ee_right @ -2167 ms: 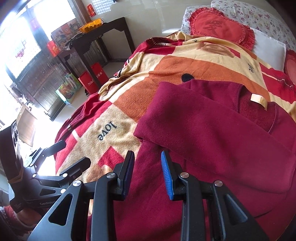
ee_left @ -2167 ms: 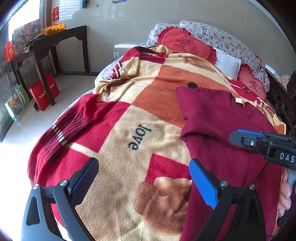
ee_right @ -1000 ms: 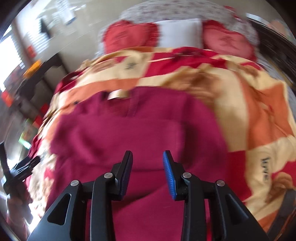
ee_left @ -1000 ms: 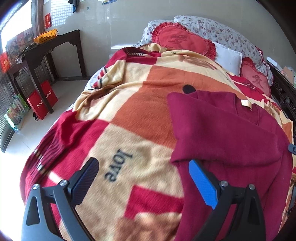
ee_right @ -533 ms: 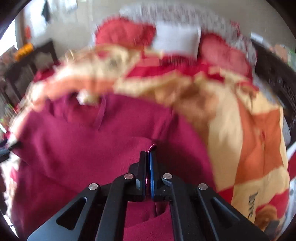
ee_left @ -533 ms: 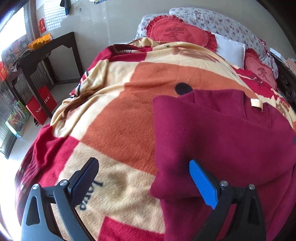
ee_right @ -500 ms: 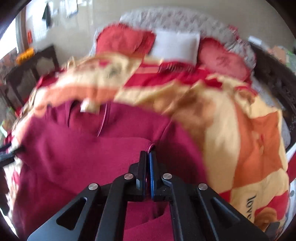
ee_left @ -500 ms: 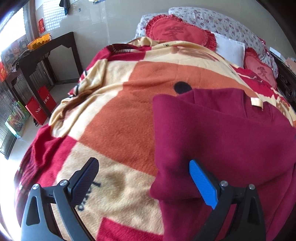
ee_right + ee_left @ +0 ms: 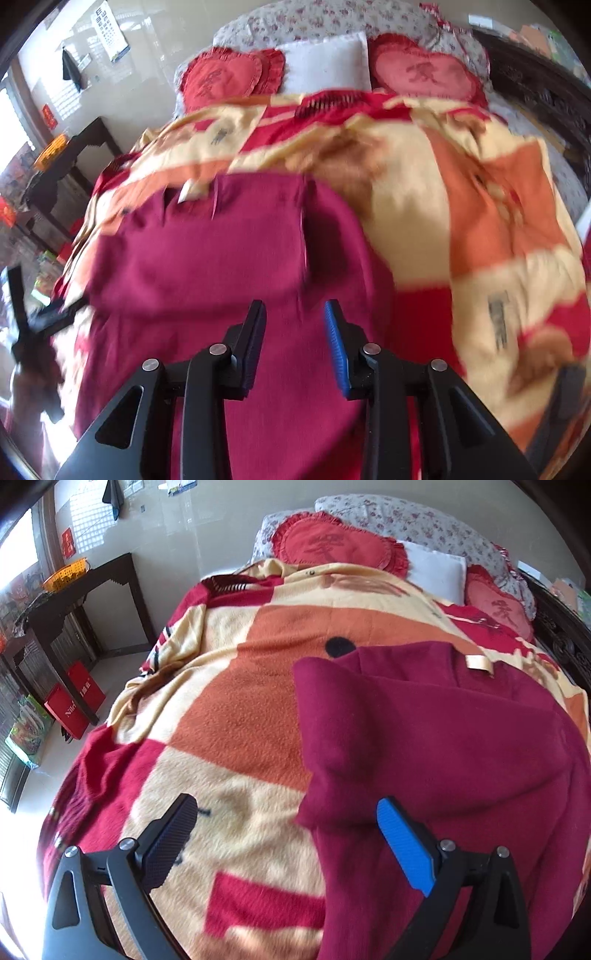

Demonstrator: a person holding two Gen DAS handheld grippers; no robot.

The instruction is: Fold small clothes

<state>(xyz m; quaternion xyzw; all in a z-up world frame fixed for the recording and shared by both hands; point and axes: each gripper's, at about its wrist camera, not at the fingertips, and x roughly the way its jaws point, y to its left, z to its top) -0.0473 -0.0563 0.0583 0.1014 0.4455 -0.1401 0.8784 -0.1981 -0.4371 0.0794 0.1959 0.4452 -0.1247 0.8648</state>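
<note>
A dark red sweater (image 9: 424, 738) lies flat on the patterned blanket (image 9: 240, 709), with a sleeve folded across its body and a cream neck label (image 9: 480, 663) at the far end. My left gripper (image 9: 288, 834) is open and empty, hovering over the sweater's left edge. In the right wrist view the sweater (image 9: 229, 251) fills the middle, blurred by motion. My right gripper (image 9: 295, 332) is open and empty just above the sweater's lower body.
Red heart cushions (image 9: 336, 546) and a white pillow (image 9: 436, 568) lie at the head of the bed. A dark wooden side table (image 9: 74, 590) with a yellow basket (image 9: 66, 576) stands left of the bed, red bags (image 9: 74, 701) beneath it.
My right gripper was shut on a fold of the sweater half a second ago; it has opened and let go. My left gripper stayed open and shifted slightly closer to the sweater.
</note>
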